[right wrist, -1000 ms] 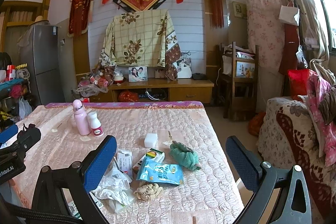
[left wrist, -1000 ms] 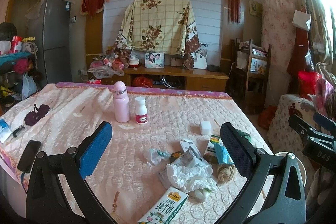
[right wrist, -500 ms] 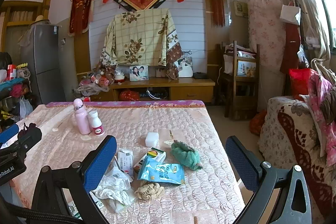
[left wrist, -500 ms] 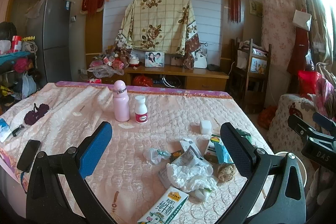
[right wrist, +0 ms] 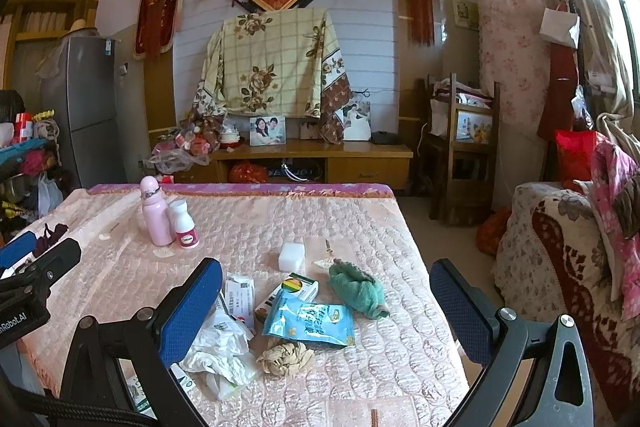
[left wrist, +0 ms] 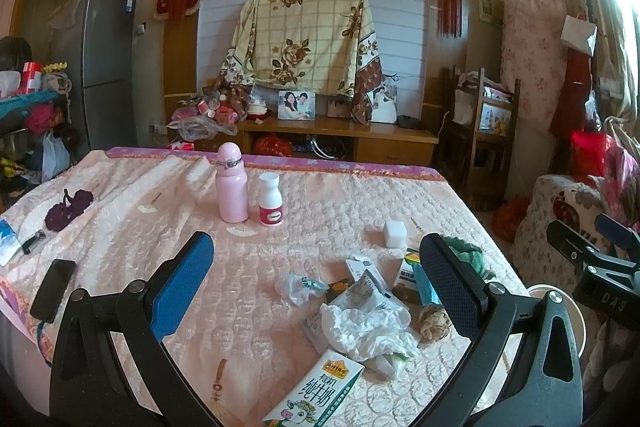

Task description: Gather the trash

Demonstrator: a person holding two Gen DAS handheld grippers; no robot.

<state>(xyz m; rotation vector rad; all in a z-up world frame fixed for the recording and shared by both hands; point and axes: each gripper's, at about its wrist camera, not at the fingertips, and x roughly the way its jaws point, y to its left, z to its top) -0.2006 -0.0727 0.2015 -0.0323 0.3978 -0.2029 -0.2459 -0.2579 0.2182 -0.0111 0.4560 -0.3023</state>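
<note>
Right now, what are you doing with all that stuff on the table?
A person holds a tool in each hand above a table with a pink quilted cover. The left tool and the right tool are both open and hold nothing. Below them lies a heap of trash: crumpled white paper, a milk carton, a blue packet and a brown paper ball. Nothing is picked up yet.

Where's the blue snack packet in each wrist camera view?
Left wrist: blue snack packet at centre-right, mostly hidden behind the right finger of the left gripper.
Right wrist: lying flat at lower centre, between the open fingers of the right gripper.
Shared landmark: pink bottle.
</note>
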